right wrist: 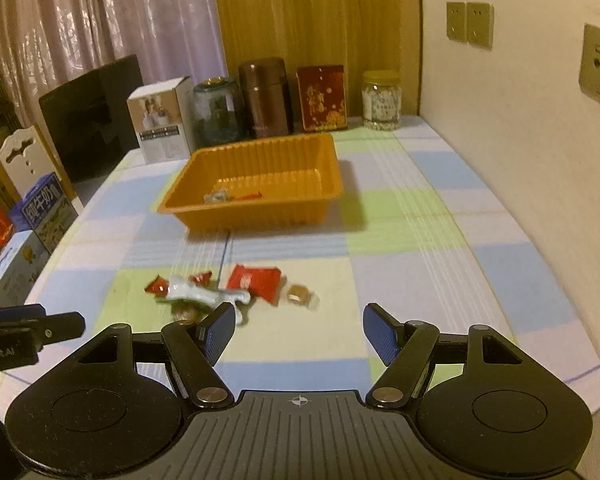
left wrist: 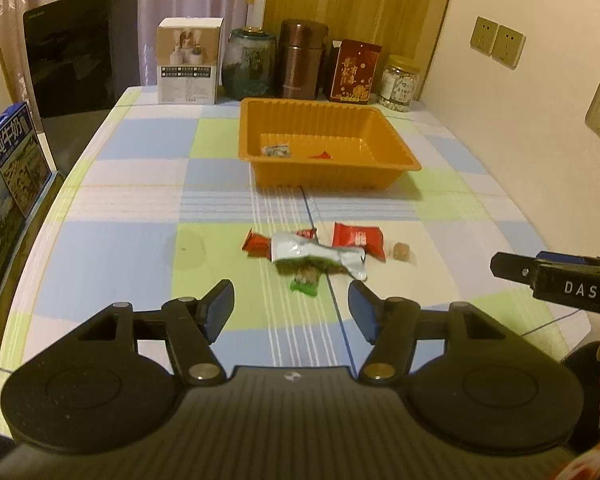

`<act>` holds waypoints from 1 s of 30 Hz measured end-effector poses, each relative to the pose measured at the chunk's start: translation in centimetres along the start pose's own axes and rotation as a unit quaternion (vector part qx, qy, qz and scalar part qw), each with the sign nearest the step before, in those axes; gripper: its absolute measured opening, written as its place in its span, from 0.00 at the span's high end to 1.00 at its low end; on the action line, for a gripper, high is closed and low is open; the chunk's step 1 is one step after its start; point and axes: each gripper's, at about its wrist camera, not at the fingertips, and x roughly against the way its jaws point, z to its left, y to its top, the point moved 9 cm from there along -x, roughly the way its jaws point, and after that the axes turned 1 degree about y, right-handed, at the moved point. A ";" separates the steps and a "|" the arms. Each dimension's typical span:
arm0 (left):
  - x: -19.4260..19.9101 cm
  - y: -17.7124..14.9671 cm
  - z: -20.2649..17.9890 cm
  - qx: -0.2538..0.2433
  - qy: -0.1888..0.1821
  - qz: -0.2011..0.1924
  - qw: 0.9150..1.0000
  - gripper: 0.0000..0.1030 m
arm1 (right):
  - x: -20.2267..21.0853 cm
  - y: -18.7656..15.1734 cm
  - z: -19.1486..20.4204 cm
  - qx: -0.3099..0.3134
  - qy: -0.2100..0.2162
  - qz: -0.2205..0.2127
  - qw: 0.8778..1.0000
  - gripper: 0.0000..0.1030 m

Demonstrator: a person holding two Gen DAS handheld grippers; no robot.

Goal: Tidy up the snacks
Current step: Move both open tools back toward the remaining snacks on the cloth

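An orange tray (left wrist: 396, 148) (right wrist: 320, 196) sits mid-table and holds two small wrapped snacks (left wrist: 277, 151) (right wrist: 218, 197). In front of it lies a cluster of snacks: a silver and green packet (left wrist: 316, 256) (right wrist: 204, 294), a red packet (left wrist: 358, 238) (right wrist: 256, 280), small red candies (left wrist: 256, 245) (right wrist: 156, 287) and a brown candy in clear wrap (left wrist: 402, 250) (right wrist: 300, 294). My left gripper (left wrist: 291, 306) is open and empty, just short of the silver packet. My right gripper (right wrist: 299, 334) is open and empty, just short of the brown candy.
At the back edge stand a white box (left wrist: 190, 60), a glass jar (left wrist: 250, 62), a brown flask (left wrist: 302, 60), a red box (left wrist: 354, 72) and a candy jar (left wrist: 400, 84). Milk cartons (left wrist: 14, 152) and a dark screen (left wrist: 80, 48) are on the left. A wall runs along the right.
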 end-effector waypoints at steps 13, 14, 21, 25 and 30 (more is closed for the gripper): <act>-1.4 -1.6 -0.2 0.001 0.000 0.015 1.000 0.41 | -0.9 -2.2 -1.4 -0.024 -0.004 0.021 0.999 0.31; -1.6 -1.7 -0.3 0.002 -0.001 0.015 1.000 0.41 | -1.1 -2.2 -1.4 -0.026 -0.003 0.021 0.999 0.31; -2.9 -2.0 -0.5 0.002 -0.006 0.020 1.000 0.41 | -2.1 -2.2 -1.6 -0.031 -0.003 0.025 0.999 0.31; -3.9 -2.1 -0.4 0.007 -0.009 0.022 1.000 0.42 | -2.9 -2.2 -1.9 -0.035 -0.005 0.026 0.999 0.31; -5.7 -2.3 -0.2 0.012 -0.015 0.031 0.999 0.42 | -4.5 -2.1 -2.2 -0.036 -0.005 0.032 0.999 0.31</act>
